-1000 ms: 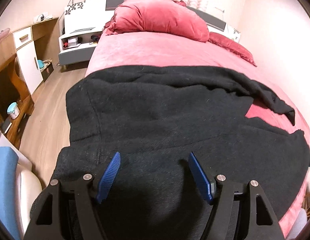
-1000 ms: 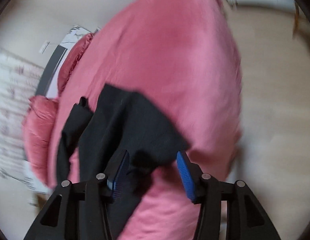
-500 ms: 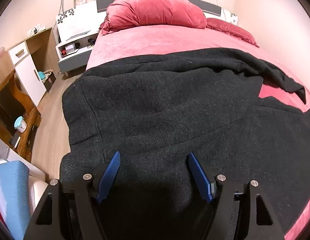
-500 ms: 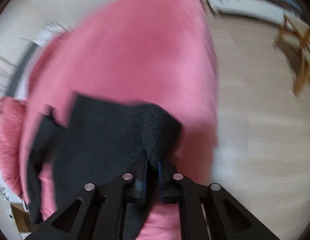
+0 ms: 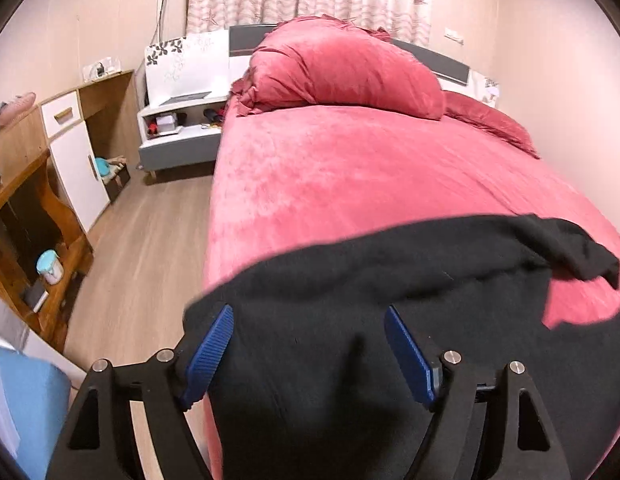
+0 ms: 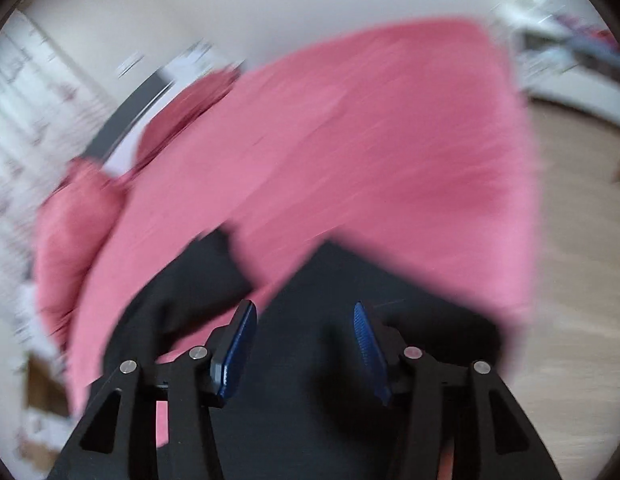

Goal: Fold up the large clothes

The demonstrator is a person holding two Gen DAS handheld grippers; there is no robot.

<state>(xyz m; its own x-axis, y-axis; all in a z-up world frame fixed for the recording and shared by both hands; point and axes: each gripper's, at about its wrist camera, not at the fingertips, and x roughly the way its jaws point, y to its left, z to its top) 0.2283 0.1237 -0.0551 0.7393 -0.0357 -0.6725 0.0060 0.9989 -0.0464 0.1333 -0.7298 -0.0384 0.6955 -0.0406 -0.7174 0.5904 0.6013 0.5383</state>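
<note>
My left gripper [image 5: 308, 354] hangs with jaws spread wide, holding nothing, above the large black woollen garment [image 5: 390, 320] that lies across the foot end of the pink plush-covered bed [image 5: 350, 172], its long axis running side to side and its left end drooping over the bed's left edge. My right gripper [image 6: 304, 346] is likewise parted and empty, over the garment's right part near the bed's foot corner; blur hides finer detail. Both sit about equally close, cloth directly beneath.
</note>
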